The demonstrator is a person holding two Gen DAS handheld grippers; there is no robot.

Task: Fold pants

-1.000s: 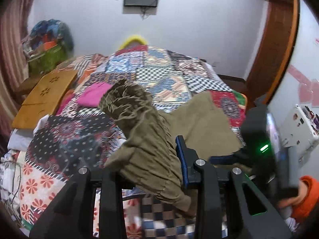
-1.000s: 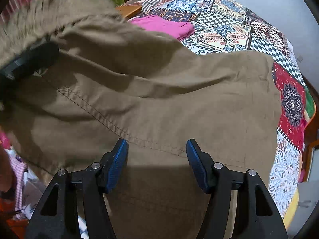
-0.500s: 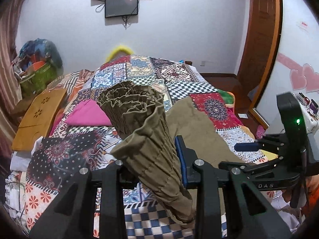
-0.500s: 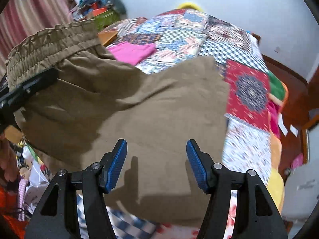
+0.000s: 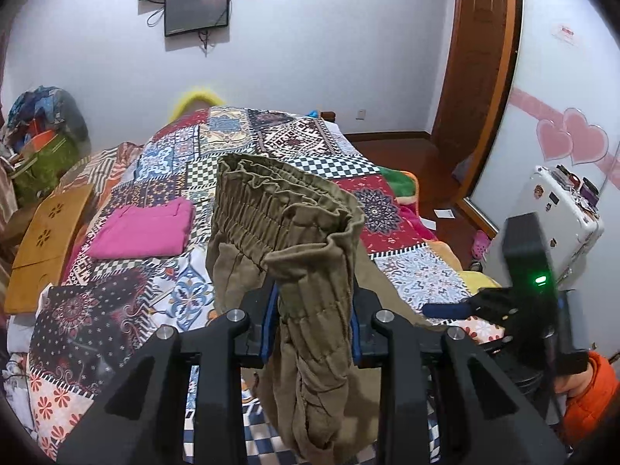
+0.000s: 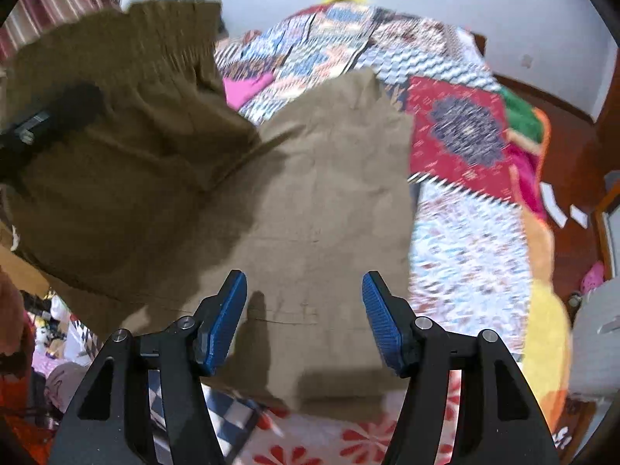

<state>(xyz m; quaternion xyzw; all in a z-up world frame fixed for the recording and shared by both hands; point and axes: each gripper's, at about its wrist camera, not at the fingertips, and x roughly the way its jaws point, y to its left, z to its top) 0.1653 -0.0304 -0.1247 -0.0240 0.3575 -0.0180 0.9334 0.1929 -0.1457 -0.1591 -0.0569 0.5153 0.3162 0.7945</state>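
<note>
The olive-brown pants [image 5: 286, 217] hang bunched from my left gripper [image 5: 314, 317], which is shut on the fabric just below the gathered elastic waistband. The waistband stands up above the pads. The rest of the pants [image 6: 329, 193] trails down and lies spread on the patchwork quilt [image 6: 465, 240]. My right gripper [image 6: 306, 317] hovers open above that flat part, with nothing pinched between its blue pads. In the left wrist view the right gripper [image 5: 500, 310] shows at the right edge. In the right wrist view the left gripper [image 6: 50, 120] shows at the left, clamped on the raised cloth.
A folded pink garment [image 5: 143, 228] lies on the quilt [image 5: 310, 139] to the left. A wooden lap table [image 5: 46, 240] leans at the bed's left edge. A white case [image 5: 562, 209] and a wooden door [image 5: 476, 58] are on the right. A person's orange sleeve [image 5: 589, 391] is at lower right.
The left gripper has carried the bunched waistband sideways and rolled upright. The right gripper has drawn back from the cloth, so more quilt shows beside the flat part of the pants.
</note>
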